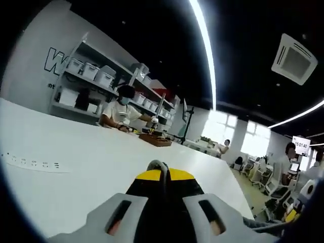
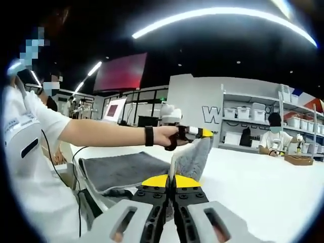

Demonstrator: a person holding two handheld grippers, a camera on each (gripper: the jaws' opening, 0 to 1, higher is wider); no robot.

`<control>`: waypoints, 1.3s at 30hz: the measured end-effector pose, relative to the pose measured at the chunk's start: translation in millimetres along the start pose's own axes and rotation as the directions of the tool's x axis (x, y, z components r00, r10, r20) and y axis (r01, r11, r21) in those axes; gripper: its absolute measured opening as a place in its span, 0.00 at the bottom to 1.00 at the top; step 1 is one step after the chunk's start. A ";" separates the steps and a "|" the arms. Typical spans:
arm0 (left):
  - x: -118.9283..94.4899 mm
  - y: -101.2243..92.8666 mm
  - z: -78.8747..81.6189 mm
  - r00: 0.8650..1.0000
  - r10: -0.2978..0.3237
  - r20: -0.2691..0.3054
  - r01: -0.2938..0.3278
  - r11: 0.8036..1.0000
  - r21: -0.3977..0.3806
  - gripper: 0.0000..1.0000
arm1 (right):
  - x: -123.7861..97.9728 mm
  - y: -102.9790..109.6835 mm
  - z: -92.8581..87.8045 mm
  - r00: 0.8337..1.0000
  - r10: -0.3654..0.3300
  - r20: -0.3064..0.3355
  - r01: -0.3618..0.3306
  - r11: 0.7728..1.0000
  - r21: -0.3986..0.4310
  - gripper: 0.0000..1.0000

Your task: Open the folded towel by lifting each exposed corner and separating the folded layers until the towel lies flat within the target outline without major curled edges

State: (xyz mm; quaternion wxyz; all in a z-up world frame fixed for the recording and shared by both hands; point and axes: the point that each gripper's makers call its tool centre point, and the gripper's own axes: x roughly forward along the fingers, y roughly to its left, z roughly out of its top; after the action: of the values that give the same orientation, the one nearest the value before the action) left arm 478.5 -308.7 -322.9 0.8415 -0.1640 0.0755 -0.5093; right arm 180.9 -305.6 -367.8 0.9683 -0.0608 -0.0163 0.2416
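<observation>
Towel (image 2: 126, 169): grey, folded on the white table (image 2: 263, 182), one corner lifted.
Left gripper (image 2: 202, 133): pinching that raised corner.
Right gripper (image 2: 171, 195): pressed together on the towel's edge, contact partly hidden.

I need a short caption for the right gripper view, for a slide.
Both grippers, right gripper and left gripper, pinch the grey towel and lift its corner above the white table.

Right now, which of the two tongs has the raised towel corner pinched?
Both do: the right tongs grip the grey towel corner low, while the left tongs, held out over the white table, pinch its top edge.
</observation>
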 end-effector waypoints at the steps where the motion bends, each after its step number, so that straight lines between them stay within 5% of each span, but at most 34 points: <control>1: 0.7 0.1 -0.5 1.000 0.001 0.000 -0.001 1.000 0.000 0.01 | 0.0 -0.5 -0.9 1.000 -0.001 -0.002 0.001 1.000 0.001 0.00; 39: 39.5 1.1 -51.7 0.998 -0.009 -0.055 0.005 0.998 -0.065 0.01 | -15.5 -12.6 -31.5 0.993 -0.076 -0.095 0.071 0.996 -0.051 0.00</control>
State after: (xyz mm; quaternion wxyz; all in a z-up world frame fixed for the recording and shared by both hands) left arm 482.7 -353.3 -370.0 0.8314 -0.1775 0.1146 -0.5139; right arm 175.0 -327.3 -397.5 0.9745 -0.0947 0.0227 0.2022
